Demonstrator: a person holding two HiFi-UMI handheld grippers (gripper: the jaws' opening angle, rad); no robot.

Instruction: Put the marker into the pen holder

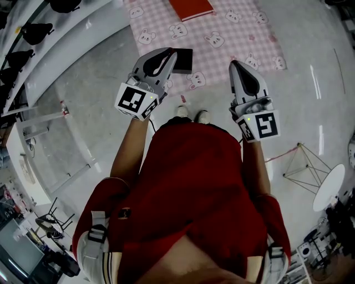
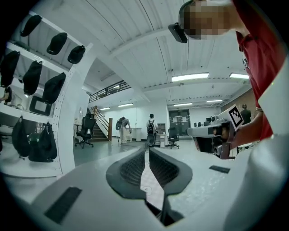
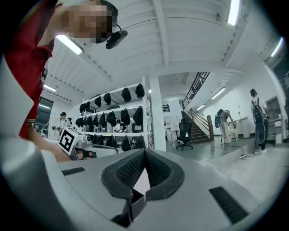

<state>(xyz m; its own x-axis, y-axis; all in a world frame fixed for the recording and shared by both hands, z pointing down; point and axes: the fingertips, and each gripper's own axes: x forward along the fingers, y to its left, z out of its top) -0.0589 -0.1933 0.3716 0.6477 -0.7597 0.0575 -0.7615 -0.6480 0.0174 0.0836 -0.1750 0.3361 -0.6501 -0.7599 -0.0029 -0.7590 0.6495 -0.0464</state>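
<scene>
1. Gripper state: the left gripper is holding its 2 jaws closed tip to tip, with nothing between them. The right gripper is doing the same.
2. Location: both are hanging above a pink checked mat on the floor. No marker is showing in any view. A black box, possibly the pen holder, is sitting at the mat's edge, near a red book.
3. Handling, as a judgement: a marker is likely to be light, stiff and smooth-barrelled, so it may slip. Gripping across mid-barrel is advisable.
4. Writing: no brand or readable text is showing, only square coded patterns on the gripper cubes and bear prints on the mat.
</scene>
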